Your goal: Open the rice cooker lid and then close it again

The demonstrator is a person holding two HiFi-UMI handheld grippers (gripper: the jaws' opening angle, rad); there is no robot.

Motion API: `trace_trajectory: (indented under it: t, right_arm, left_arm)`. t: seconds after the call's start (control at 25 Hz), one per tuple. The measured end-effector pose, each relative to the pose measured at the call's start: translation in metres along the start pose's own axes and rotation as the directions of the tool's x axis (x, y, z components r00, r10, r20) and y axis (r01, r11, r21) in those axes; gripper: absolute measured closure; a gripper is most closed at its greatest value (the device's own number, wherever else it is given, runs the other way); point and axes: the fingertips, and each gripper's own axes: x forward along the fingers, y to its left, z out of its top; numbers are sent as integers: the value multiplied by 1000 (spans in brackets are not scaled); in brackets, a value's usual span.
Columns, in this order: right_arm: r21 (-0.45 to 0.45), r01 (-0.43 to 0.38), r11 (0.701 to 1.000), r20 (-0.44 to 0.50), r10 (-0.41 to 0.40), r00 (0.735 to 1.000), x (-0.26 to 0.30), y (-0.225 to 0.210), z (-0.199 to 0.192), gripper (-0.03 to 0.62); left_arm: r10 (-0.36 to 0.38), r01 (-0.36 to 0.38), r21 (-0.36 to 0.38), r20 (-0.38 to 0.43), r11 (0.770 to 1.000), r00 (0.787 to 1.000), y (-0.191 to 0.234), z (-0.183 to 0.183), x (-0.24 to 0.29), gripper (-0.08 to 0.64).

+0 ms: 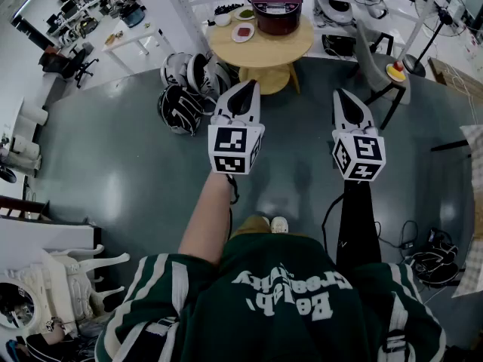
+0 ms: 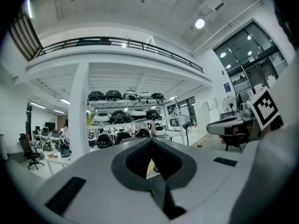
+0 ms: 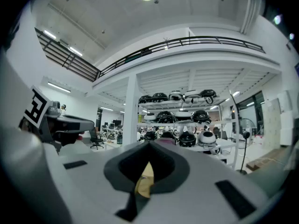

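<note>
Trouble could come at the round wooden bench [image 1: 290, 47] far ahead, where the dark red round rice cooker [image 1: 276, 6] sits with its lid down. Your left gripper [image 1: 247, 86] and right gripper [image 1: 342, 94] are both pinched closed and empty. Reach carelessly and you knock the small dishes [image 1: 243, 32] beside it.

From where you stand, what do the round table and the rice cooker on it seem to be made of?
Round table: probably light wood or wood veneer with a matte finish, judging by its even pale tan top and the matching pedestal base.
Rice cooker: likely moulded plastic or coated metal, judging by its smooth, dark maroon shell. It is too small in the head view to decide between them.
</note>
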Motion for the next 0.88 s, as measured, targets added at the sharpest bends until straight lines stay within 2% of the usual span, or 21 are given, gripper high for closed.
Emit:
trace_trajectory:
  t: [0.2,0.44,0.6,0.76,0.88]
  right_arm:
    - [-5,-5,1000,7,5,1000,2,4,5,589]
    - [32,1,999,29,-2,1000,2,4,6,588]
    - [27,-18,999,14,17,1000,7,9,2,523]
    - [35,-35,999,18,34,999,16,11,0,472]
    - [27,-44,999,8,44,999,30,13,-5,462]
  left_arm:
    - [2,-2,-3,11,1000,1000,2,6,-3,560]
    - [25,-26,6,8,1000,1000,5,6,-11,560]
    - [30,-30,14,14,999,999,11,8,-14,560]
    - [-6,7,-18,40,1000,999,14,10,-8,448]
    - [-15,17,-26,55,1000,998,21,7,2,409]
